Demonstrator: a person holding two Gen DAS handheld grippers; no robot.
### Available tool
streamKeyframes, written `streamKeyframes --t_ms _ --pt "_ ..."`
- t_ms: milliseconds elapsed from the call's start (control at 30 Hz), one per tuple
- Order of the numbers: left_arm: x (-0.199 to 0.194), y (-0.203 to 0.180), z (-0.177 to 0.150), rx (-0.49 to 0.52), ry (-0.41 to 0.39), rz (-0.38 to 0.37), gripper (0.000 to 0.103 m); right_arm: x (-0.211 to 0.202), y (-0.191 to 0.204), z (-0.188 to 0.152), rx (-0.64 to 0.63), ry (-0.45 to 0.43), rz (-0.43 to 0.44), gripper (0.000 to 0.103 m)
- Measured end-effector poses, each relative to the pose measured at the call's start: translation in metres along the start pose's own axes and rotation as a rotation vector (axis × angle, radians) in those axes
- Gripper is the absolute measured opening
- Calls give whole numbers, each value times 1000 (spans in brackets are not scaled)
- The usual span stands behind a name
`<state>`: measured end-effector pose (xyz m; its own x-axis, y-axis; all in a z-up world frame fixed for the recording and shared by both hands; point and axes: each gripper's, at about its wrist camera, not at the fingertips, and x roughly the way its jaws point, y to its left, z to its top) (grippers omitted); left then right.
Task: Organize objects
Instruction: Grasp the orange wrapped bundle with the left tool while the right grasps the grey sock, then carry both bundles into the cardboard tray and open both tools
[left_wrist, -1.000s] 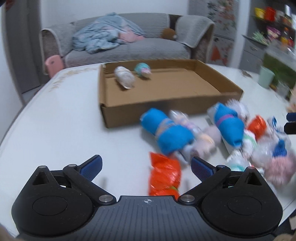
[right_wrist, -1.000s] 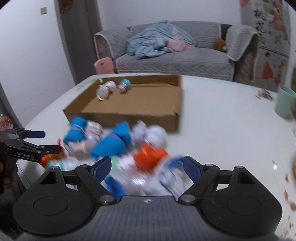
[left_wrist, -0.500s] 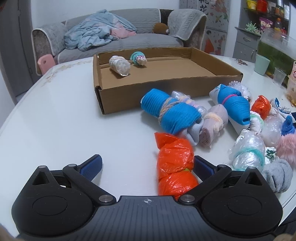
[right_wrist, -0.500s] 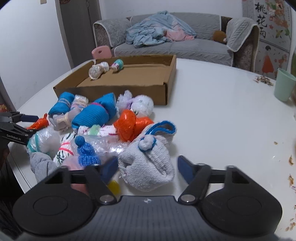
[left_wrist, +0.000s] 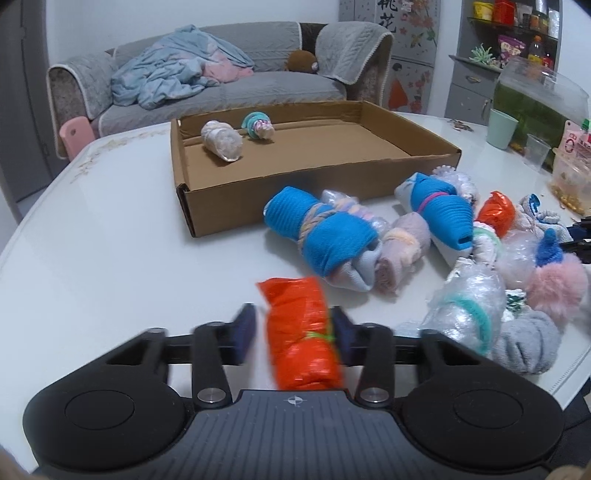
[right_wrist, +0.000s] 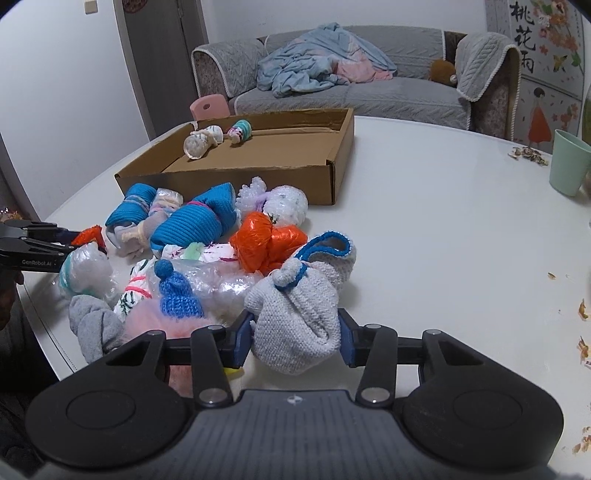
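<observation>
A pile of rolled socks and wrapped bundles (left_wrist: 443, 251) lies on the white table in front of a shallow cardboard box (left_wrist: 306, 162) that holds two rolled bundles (left_wrist: 221, 140). My left gripper (left_wrist: 293, 330) is closed around an orange plastic-wrapped roll (left_wrist: 301, 332) at the near edge. My right gripper (right_wrist: 295, 336) is shut on a grey knitted bundle with blue trim (right_wrist: 299, 306) at the near side of the pile (right_wrist: 192, 229). The box also shows in the right wrist view (right_wrist: 258, 162).
A green cup (right_wrist: 569, 162) stands at the right of the table, with crumbs (right_wrist: 528, 153) near it. A plastic cup and food packets (left_wrist: 569, 158) stand at the far right. A grey sofa (left_wrist: 221, 85) with blankets is behind the table.
Both grippers have closed: the left on the orange roll, the right on the grey knitted bundle. Both moved forward to these objects.
</observation>
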<state>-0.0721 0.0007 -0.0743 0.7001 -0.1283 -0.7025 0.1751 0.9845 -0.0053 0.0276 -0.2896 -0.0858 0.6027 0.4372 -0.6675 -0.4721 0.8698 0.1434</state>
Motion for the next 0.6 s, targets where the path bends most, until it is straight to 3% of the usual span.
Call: streamKeyframes --t_ms 333,600 --pt "-18 10 6 -38 -39 -14 35 -19 -6 15 3 -46 -3 42" --pt "-45 40 40 -57 -108 47 35 -37 -10 52 -24 -116 -19 42"
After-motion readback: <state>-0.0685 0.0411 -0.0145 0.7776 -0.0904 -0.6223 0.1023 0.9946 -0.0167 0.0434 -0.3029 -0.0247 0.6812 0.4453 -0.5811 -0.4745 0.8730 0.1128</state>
